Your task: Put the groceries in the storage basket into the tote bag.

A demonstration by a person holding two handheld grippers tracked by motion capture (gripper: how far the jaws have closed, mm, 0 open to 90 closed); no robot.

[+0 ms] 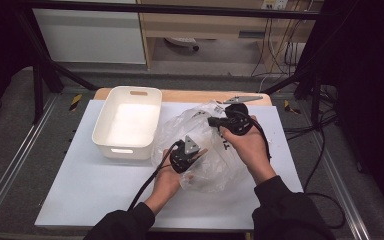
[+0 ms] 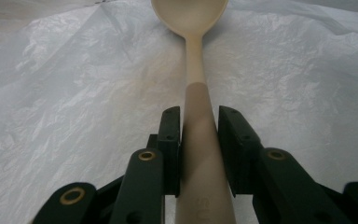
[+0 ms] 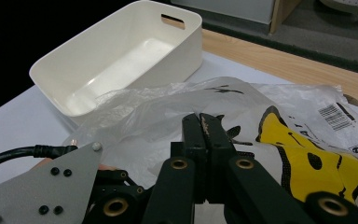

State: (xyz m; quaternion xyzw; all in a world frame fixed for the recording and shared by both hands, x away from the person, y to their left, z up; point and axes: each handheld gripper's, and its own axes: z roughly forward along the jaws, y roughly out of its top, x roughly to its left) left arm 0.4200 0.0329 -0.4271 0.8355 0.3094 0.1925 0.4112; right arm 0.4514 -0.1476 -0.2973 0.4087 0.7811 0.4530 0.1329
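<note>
- The left gripper [image 2: 198, 140] has its fingers [image 2: 170, 144] clamped on the handle of a cream wooden spoon [image 2: 196, 93]; the handle runs straight out between them and the bowl lies ahead of the tips, over crinkled clear plastic.
- The right gripper [image 3: 204, 140] has its fingers pressed together, apparently pinching an edge of the clear plastic bag [image 3: 168, 107]; whether film is truly caught between them is hard to tell.
- From above, both grippers meet over the bag [image 1: 205, 145] in the middle of the desk [image 1: 80, 185], the left gripper [image 1: 192, 150] nearer the person, the right gripper [image 1: 220, 122] farther away.
- To do this step well, the right fingers should likely hold the bag's edge taut while the left keeps the spoon in line with the opening, moving slowly so the film does not bunch.
- A white bin [image 3: 121, 56] stands empty beyond and left of the right fingers, close to the bag.
- The bag's loose folds and its yellow printed part [image 3: 307, 158] just right of the right fingers could snag the spoon.
</note>
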